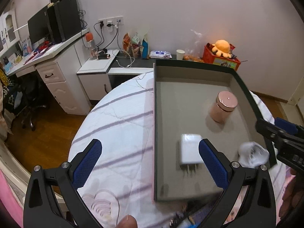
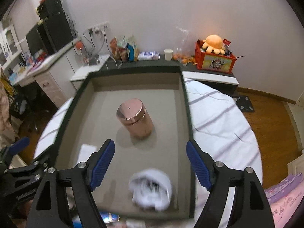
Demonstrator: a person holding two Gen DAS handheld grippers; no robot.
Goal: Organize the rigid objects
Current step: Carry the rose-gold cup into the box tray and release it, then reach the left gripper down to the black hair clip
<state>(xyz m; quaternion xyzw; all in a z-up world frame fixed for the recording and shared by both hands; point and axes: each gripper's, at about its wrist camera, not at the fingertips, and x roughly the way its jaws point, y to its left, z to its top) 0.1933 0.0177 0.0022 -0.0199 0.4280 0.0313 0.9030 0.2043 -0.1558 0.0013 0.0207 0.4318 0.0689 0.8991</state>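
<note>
A grey tray with a dark rim (image 1: 154,114) (image 2: 133,69) lies on the bed. In it a copper-pink lidded jar (image 1: 224,106) (image 2: 135,120) stands upright. A white charger plug (image 1: 190,150) (image 2: 87,152) lies flat toward the near left. A blurred white object with a dark inside (image 1: 252,154) (image 2: 151,190) sits at the near right. My left gripper (image 1: 150,142) is open, straddling the tray's left wall with the plug beside its right finger. My right gripper (image 2: 151,143) is open above the white object, its pads clear of it.
The bed has a white striped cover (image 1: 114,123). Behind the tray a dark shelf holds snack bags (image 1: 135,45), a paper cup (image 1: 180,54) and a red crate with an orange plush (image 1: 221,47). A white desk (image 1: 51,72) stands left; wooden floor lies on both sides.
</note>
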